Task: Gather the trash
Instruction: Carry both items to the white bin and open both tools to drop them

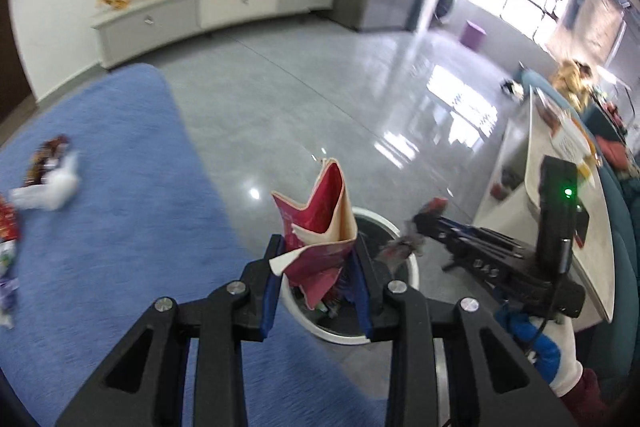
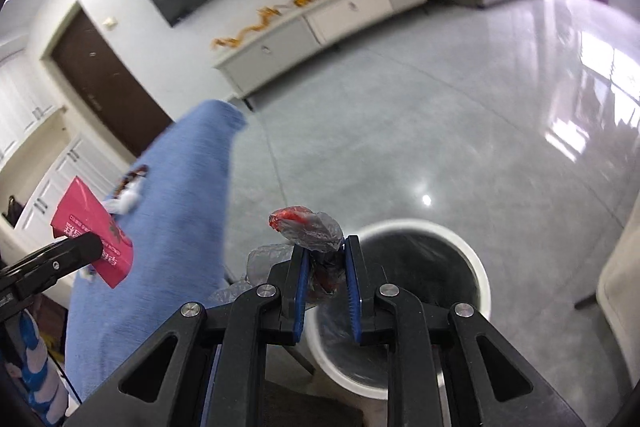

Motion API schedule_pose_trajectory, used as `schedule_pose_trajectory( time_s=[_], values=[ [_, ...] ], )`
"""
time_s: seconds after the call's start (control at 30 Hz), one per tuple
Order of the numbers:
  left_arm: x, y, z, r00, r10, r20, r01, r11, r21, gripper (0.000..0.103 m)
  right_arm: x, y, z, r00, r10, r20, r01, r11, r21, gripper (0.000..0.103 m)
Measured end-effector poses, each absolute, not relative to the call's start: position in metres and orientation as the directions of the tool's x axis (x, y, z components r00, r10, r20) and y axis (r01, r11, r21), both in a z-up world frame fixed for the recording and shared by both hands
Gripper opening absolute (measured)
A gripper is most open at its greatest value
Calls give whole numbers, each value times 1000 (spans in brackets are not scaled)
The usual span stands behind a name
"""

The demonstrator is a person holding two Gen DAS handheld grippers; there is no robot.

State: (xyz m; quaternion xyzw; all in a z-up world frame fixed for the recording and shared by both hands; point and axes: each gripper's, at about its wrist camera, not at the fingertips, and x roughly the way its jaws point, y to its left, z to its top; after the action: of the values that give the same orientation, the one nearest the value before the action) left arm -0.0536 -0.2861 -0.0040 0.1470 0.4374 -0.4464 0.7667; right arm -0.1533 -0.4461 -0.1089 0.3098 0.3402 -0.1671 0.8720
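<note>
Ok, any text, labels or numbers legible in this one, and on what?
Pink box in the left claw: white Chinese characters, upside down, too blurred to quote.
Plastic wrapper in the right claw: no print visible.
Papers on the white table: print too small.
Wrappers on the blue rug: blurred.

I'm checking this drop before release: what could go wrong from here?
The red carton in the left tongs stands tall over the white bin rim; it may catch the rim or tip onto the blue rug. The clear plastic wrapper in the right tongs sits left of the opening and may fall outside.
</note>
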Motion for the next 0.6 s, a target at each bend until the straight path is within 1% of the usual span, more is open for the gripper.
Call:
schedule_pose_trajectory(
  time_s=[0.13,0.17,0.2,0.23,0.27,0.3,0.37,0.6],
  values=[
    [-60,-323,-28,131,-538,-833,836,512,-199,31,-159,-461,-136,678,-72,-731,547,714,437,19],
    [-60,-328,-31,120,-535,-837,838,506,-204,32,-159,-464,-142,671,-70,-739,556,706,438,22],
    [-60,-334,-35,105,-532,-840,840,499,-211,35,-161,-468,-147,664,-67,-745,565,698,440,25],
    [-60,-341,-40,91,-529,-843,842,494,-219,37,-161,-471,-152,655,-66,-752,575,689,441,31],
    [-59,-344,-43,86,-527,-845,841,493,-222,44,-162,-473,-157,649,-65,-758,584,681,441,34],
    [-59,-348,-45,79,-525,-847,839,494,-227,51,-163,-475,-161,645,-65,-762,590,676,442,34],
    [-56,-351,-50,72,-518,-852,834,500,-234,52,-166,-480,-166,636,-65,-769,603,663,443,38],
    [-55,-343,-52,118,-502,-857,822,533,-200,52,-173,-484,-172,625,-75,-777,628,641,442,39]
  ],
)
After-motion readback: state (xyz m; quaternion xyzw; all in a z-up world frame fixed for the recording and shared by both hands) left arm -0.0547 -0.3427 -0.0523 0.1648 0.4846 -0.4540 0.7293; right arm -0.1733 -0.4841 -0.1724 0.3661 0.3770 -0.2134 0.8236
